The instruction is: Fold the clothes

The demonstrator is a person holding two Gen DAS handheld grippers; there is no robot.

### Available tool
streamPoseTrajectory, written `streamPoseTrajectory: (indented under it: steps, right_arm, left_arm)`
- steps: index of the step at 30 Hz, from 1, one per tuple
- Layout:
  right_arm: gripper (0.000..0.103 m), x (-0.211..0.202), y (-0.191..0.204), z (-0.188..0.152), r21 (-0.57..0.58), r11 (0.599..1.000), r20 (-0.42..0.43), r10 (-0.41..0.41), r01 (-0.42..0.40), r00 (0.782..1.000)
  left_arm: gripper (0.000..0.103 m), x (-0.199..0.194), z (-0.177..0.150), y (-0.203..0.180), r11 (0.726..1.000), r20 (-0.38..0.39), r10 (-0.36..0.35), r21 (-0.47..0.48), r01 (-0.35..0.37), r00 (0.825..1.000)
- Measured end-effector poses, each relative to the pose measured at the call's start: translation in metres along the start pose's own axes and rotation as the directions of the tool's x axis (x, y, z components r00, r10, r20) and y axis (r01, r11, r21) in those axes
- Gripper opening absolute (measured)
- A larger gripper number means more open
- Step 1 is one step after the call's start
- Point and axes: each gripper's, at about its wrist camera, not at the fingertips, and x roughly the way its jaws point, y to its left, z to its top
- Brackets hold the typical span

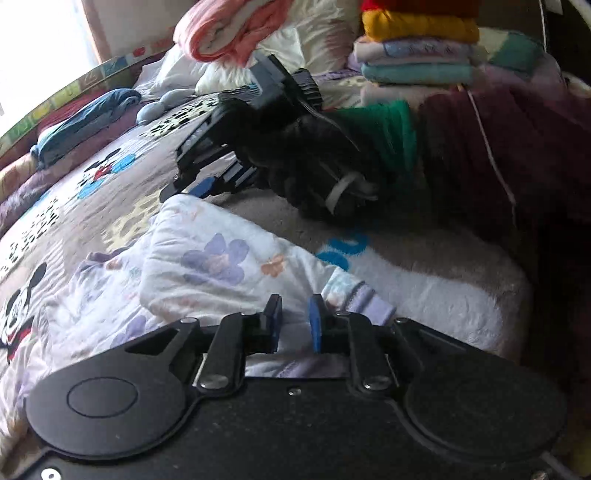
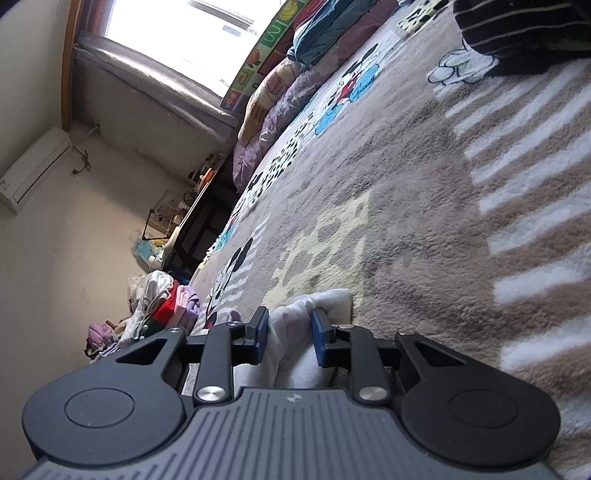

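A white garment with purple flowers (image 1: 207, 266) lies partly folded on the Mickey-print bed blanket (image 1: 110, 192). My left gripper (image 1: 295, 319) sits at its near edge with the jaws narrowly apart and the lilac hem cloth (image 1: 369, 306) between and under them. My right gripper (image 1: 199, 188) shows in the left wrist view at the garment's far corner. In the right wrist view my right gripper (image 2: 290, 338) is closed on a bunched white fold of the garment (image 2: 295, 332), low over the blanket (image 2: 424, 221).
A stack of folded clothes (image 1: 417, 48) and a pink-and-white bundle (image 1: 236, 33) lie at the back of the bed. A blue garment (image 1: 81, 118) lies at the far left. A clothes pile (image 2: 159, 310) lies beyond the bed's edge. A dark striped garment (image 2: 517, 33) lies ahead.
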Motion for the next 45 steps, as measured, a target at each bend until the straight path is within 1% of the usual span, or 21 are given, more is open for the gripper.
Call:
streamPoseTrajectory:
  steps: [2, 3, 4, 5, 6, 7, 8, 12, 15, 17, 18, 19, 21, 25, 27, 31, 36, 37, 38, 40, 45]
  right_arm:
    - [0.026, -0.001, 0.004, -0.001, -0.019, 1.0, 0.006, -0.008, 0.008, 1.0]
    - [0.028, -0.002, 0.007, -0.001, -0.033, 0.999, 0.011, -0.011, 0.012, 1.0]
    - [0.03, -0.005, 0.012, -0.002, -0.051, 0.999, 0.025, -0.009, 0.01, 1.0]
    - [0.037, -0.008, 0.017, -0.002, -0.069, 0.998, 0.04, -0.006, 0.009, 0.999]
    - [0.042, -0.012, 0.021, -0.001, -0.081, 0.997, 0.056, -0.002, 0.007, 0.998]
    - [0.05, -0.017, 0.023, 0.001, -0.086, 0.996, 0.076, -0.009, 0.015, 0.997]
    - [0.052, -0.022, 0.025, 0.003, -0.09, 0.996, 0.096, -0.016, 0.024, 0.995]
    - [0.052, -0.044, 0.03, 0.003, -0.121, 0.988, 0.16, -0.072, 0.092, 0.984]
    - [0.052, -0.066, 0.036, -0.009, -0.172, 0.977, 0.168, -0.096, 0.125, 0.981]
    - [0.052, -0.078, 0.042, -0.02, -0.217, 0.962, 0.164, -0.13, 0.164, 0.978]
    - [0.052, -0.082, 0.045, -0.025, -0.226, 0.958, 0.164, -0.142, 0.178, 0.976]
    - [0.052, -0.087, 0.047, -0.03, -0.222, 0.958, 0.167, -0.147, 0.183, 0.975]
    - [0.052, -0.097, 0.05, -0.042, -0.198, 0.966, 0.166, -0.134, 0.166, 0.977]
    - [0.052, -0.115, 0.062, -0.075, -0.19, 0.971, 0.163, -0.114, 0.145, 0.98]
    - [0.053, -0.123, 0.07, -0.092, -0.194, 0.971, 0.169, -0.109, 0.142, 0.979]
    - [0.053, -0.139, 0.092, -0.124, -0.236, 0.961, 0.192, -0.1, 0.144, 0.976]
    - [0.057, -0.159, 0.112, -0.159, -0.277, 0.951, 0.2, -0.082, 0.137, 0.976]
    - [0.058, -0.161, 0.117, -0.165, -0.294, 0.945, 0.202, -0.085, 0.143, 0.976]
    - [0.058, -0.163, 0.122, -0.17, -0.316, 0.937, 0.204, -0.089, 0.151, 0.975]
    - [0.058, -0.164, 0.14, -0.184, -0.402, 0.898, 0.201, -0.103, 0.178, 0.974]
    - [0.059, -0.152, 0.169, -0.218, -0.49, 0.859, 0.126, -0.098, 0.148, 0.987]
  left_arm:
    - [0.014, -0.007, -0.003, -0.005, 1.0, -0.002, 0.017, 0.0, -0.017, 1.0]
    - [0.017, -0.011, -0.005, -0.006, 1.0, 0.003, 0.022, -0.015, -0.022, 1.0]
    - [0.03, -0.015, -0.007, -0.006, 0.999, 0.008, 0.031, -0.038, -0.031, 0.999]
    - [0.044, -0.021, -0.009, -0.006, 0.997, 0.016, 0.045, -0.061, -0.044, 0.999]
    - [0.047, -0.024, -0.011, -0.005, 0.995, 0.026, 0.059, -0.082, -0.056, 0.998]
    - [0.047, -0.029, -0.014, -0.005, 0.992, 0.034, 0.069, -0.108, -0.065, 0.997]
    - [0.048, -0.036, -0.018, -0.006, 0.989, 0.04, 0.074, -0.135, -0.068, 0.996]
    - [0.05, -0.057, -0.036, -0.004, 0.971, 0.038, 0.096, -0.225, -0.085, 0.995]
    - [0.052, -0.07, -0.051, 0.004, 0.951, 0.027, 0.111, -0.294, -0.098, 0.993]
    - [0.057, -0.084, -0.06, 0.011, 0.928, 0.025, 0.129, -0.355, -0.112, 0.991]
    - [0.058, -0.091, -0.064, 0.016, 0.911, 0.025, 0.144, -0.395, -0.123, 0.989]
    - [0.061, -0.098, -0.07, 0.022, 0.887, 0.027, 0.16, -0.442, -0.132, 0.987]
    - [0.063, -0.108, -0.082, 0.035, 0.832, 0.03, 0.177, -0.539, -0.133, 0.984]
    - [0.064, -0.12, -0.111, 0.059, 0.69, 0.023, 0.2, -0.713, -0.124, 0.98]
    - [0.064, -0.124, -0.128, 0.07, 0.596, 0.023, 0.204, -0.796, -0.106, 0.979]
    - [0.064, -0.133, -0.164, 0.089, 0.381, 0.015, 0.215, -0.922, -0.07, 0.976]
    - [0.064, -0.145, -0.203, 0.11, 0.173, 0.046, 0.259, -0.985, 0.0, 0.965]
    - [0.064, -0.146, -0.208, 0.117, 0.145, 0.052, 0.271, -0.989, 0.012, 0.961]
    - [0.064, -0.146, -0.212, 0.126, 0.129, 0.058, 0.287, -0.991, 0.022, 0.956]
    - [0.064, -0.146, -0.22, 0.143, 0.097, 0.07, 0.319, -0.994, 0.04, 0.945]
    - [0.064, -0.145, -0.239, 0.187, 0.021, 0.093, 0.399, -0.996, 0.092, 0.912]
